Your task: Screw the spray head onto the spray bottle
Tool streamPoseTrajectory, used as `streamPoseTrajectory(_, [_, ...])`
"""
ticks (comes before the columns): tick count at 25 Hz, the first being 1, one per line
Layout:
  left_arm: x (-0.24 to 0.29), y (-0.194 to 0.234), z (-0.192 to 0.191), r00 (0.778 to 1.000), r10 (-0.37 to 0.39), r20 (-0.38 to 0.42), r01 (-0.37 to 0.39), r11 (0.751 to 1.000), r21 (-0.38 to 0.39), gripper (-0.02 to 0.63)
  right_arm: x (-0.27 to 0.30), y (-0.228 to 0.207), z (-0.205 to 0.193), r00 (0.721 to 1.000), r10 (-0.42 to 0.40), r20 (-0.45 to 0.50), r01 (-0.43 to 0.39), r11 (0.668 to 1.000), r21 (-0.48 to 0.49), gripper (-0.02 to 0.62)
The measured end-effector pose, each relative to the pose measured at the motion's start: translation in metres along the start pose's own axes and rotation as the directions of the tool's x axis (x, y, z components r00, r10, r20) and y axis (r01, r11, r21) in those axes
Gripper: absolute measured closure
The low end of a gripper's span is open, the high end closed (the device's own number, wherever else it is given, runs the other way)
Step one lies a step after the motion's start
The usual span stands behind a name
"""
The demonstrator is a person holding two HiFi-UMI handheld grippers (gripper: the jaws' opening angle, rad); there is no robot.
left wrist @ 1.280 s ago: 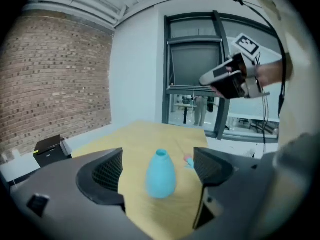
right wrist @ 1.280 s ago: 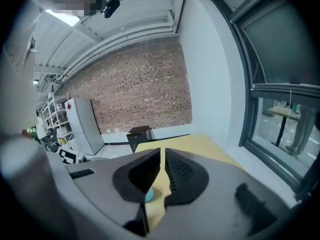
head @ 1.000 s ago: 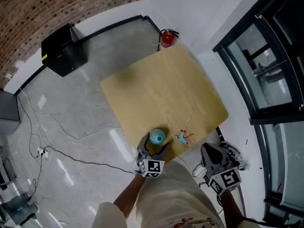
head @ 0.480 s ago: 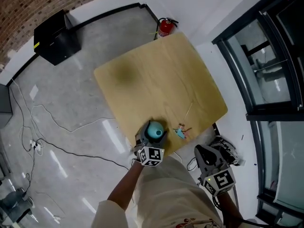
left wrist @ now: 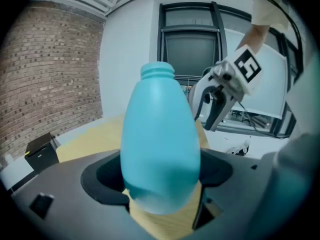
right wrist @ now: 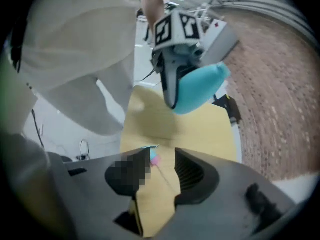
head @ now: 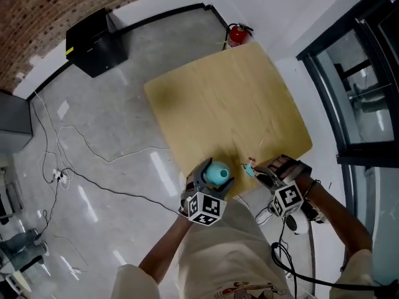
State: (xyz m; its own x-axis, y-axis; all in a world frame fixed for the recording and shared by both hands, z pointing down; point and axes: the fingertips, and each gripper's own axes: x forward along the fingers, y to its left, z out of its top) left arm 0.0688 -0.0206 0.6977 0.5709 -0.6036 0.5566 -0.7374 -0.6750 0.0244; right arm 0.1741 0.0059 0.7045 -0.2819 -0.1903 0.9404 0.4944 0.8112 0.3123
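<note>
While the left claw clamps the turquoise plastic spray bottle over the near edge of the pale wooden worktop, we note the right claw. Its jaws have just been opening, and the small blue-and-pink spray head lies on the worktop between them, unpressed.

We record the spray bottle between the jaws of the left gripper, over the near edge of the tabletop. The spray head lies on the tabletop just right of the bottle, close to the same edge. On the floor, a fire extinguisher stands beyond the far corner. A box sits well left of it by the wall, and cables run left of the tabletop.
</note>
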Motion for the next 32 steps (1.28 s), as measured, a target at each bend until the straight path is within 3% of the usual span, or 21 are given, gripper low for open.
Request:
streamPoseTrajectory(2, [-0.014, -0.003, 0.007, 1.000, 0.003, -0.016, -0.003, 1.000, -0.006, 0.189, 0.020, 0.000, -0.010, 0.997, 0.069, -0.027, -0.072, 0.986, -0.148, 0.453])
streamPoseTrajectory(6, [-0.039, -0.007, 0.016, 1.000, 0.022, -0.016, -0.023, 0.999, -0.027, 0.189, 0.057, 0.003, -0.029, 0.975, 0.196, -0.108, -0.221, 0.912, -0.344, 0.453])
streamPoseTrajectory(12, [-0.056, -0.012, 0.011, 0.997, 0.080, -0.022, -0.081, 0.995, -0.062, 0.189, 0.092, 0.015, -0.036, 0.929, 0.324, -0.181, -0.371, 0.834, -0.409, 0.453])
streamPoseTrajectory(15, [-0.056, -0.015, 0.010, 0.996, 0.087, -0.025, -0.089, 0.993, -0.073, 0.189, 0.102, 0.024, -0.041, 0.914, 0.347, -0.209, -0.405, 0.794, -0.454, 0.453])
streamPoseTrajectory(20, [-0.055, -0.020, 0.014, 0.995, 0.096, -0.032, -0.098, 0.994, -0.052, 0.189, 0.111, 0.039, -0.041, 0.907, 0.369, -0.203, -0.420, 0.761, -0.494, 0.462])
streamPoseTrajectory(22, [-0.056, -0.018, 0.018, 0.994, 0.104, -0.029, -0.106, 0.993, -0.059, 0.189, 0.110, 0.037, -0.039, 0.914, 0.362, -0.184, -0.406, 0.797, -0.448, 0.465])
streamPoseTrajectory(23, [-0.058, -0.016, 0.021, 0.994, 0.109, -0.025, -0.110, 0.992, -0.067, 0.189, 0.107, 0.031, -0.035, 0.923, 0.353, -0.156, -0.386, 0.841, -0.379, 0.465])
streamPoseTrajectory(25, [-0.064, -0.007, 0.026, 0.993, 0.118, -0.013, -0.119, 0.990, -0.074, 0.189, 0.094, 0.001, -0.020, 0.951, 0.305, -0.041, -0.308, 0.943, -0.122, 0.466])
streamPoseTrajectory(26, [-0.067, -0.002, 0.030, 0.993, 0.120, -0.006, -0.120, 0.990, -0.072, 0.189, 0.082, -0.023, -0.012, 0.967, 0.250, 0.041, -0.252, 0.966, 0.057, 0.465])
streamPoseTrajectory(27, [-0.068, 0.003, 0.035, 0.993, 0.119, 0.001, -0.119, 0.991, -0.067, 0.189, 0.066, -0.053, -0.004, 0.978, 0.164, 0.133, -0.193, 0.948, 0.252, 0.466])
streamPoseTrajectory(28, [-0.069, 0.007, 0.041, 0.993, 0.117, 0.009, -0.116, 0.991, -0.062, 0.189, 0.044, -0.086, 0.002, 0.973, 0.049, 0.224, -0.146, 0.884, 0.444, 0.465])
streamPoseTrajectory(29, [-0.069, 0.011, 0.047, 0.993, 0.113, 0.019, -0.112, 0.992, -0.059, 0.189, 0.017, -0.119, 0.006, 0.947, -0.089, 0.308, -0.127, 0.779, 0.614, 0.466])
streamPoseTrajectory(30, [-0.070, 0.014, 0.055, 0.994, 0.109, 0.029, -0.107, 0.992, -0.059, 0.189, -0.013, -0.151, 0.009, 0.895, -0.236, 0.378, -0.142, 0.654, 0.743, 0.466])
streamPoseTrajectory(31, [-0.069, 0.015, 0.063, 0.994, 0.104, 0.038, -0.102, 0.993, -0.061, 0.189, -0.045, -0.178, 0.010, 0.820, -0.379, 0.429, -0.188, 0.531, 0.827, 0.465])
streamPoseTrajectory(32, [-0.068, 0.016, 0.071, 0.994, 0.098, 0.043, -0.095, 0.994, -0.060, 0.189, -0.077, -0.200, 0.009, 0.729, -0.508, 0.458, -0.247, 0.428, 0.869, 0.466])
